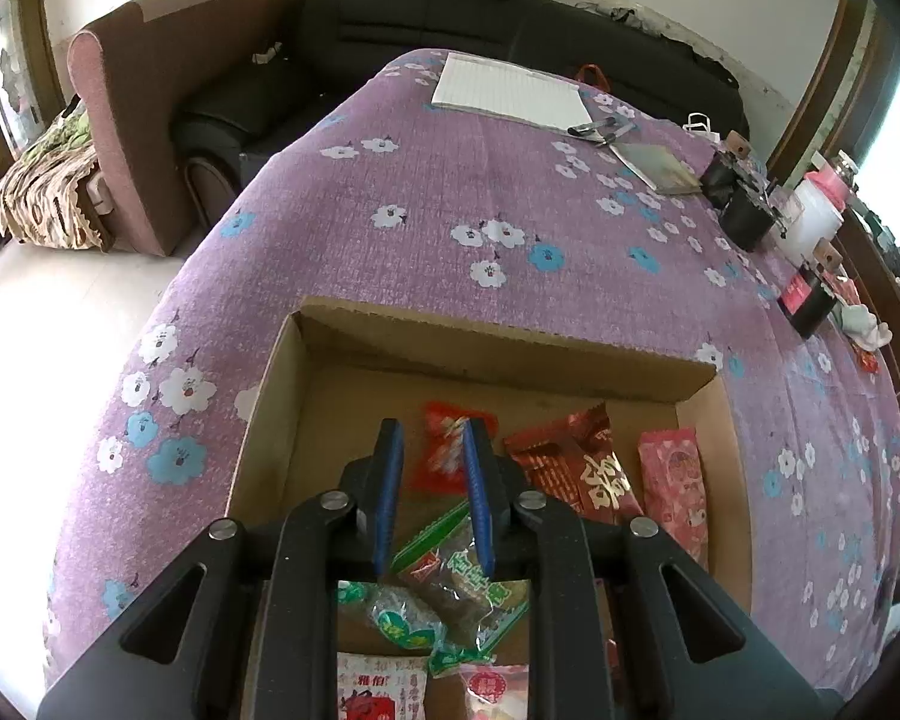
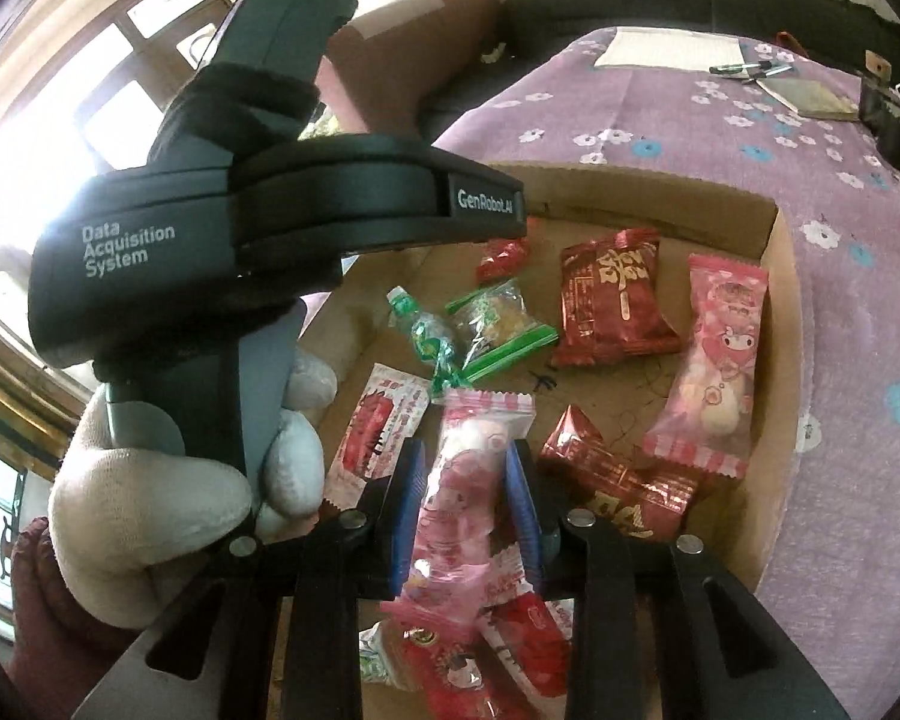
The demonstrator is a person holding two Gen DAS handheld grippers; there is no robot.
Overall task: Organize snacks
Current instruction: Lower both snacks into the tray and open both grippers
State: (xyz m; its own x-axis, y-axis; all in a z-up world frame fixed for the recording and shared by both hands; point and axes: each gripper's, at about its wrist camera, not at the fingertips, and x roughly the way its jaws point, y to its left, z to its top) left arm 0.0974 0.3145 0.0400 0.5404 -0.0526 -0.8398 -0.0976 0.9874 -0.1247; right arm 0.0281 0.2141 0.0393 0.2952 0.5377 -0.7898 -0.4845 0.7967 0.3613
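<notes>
In the right wrist view, the right gripper (image 2: 465,456) sits at the bottom centre with its 2 blue pads on either side of a pink packet (image 2: 459,498) that stands between them; the pads appear to press its sides, so it looks held. Below it lie more red and pink wrappers, too crowded to sort. At the left of that frame a white-gloved hand (image 2: 168,492) holds the left gripper's dark body.

In the left wrist view, the left gripper (image 1: 432,438) hangs low in the frame over the cardboard box (image 1: 498,354), jaws narrowly parted with nothing clamped; a small red candy (image 1: 444,444) lies on the box floor behind the gap.

Further in, the box holds a green-edged clear packet (image 2: 498,324), a green twisted candy (image 2: 426,336), a red foil packet (image 2: 612,300) and a long pink packet (image 2: 717,360) near the right wall.

Beyond the box, the purple flowered tablecloth (image 1: 450,180) carries a lined notepad (image 1: 510,90) at the upper centre, with a dark sofa (image 1: 510,18) behind it.
</notes>
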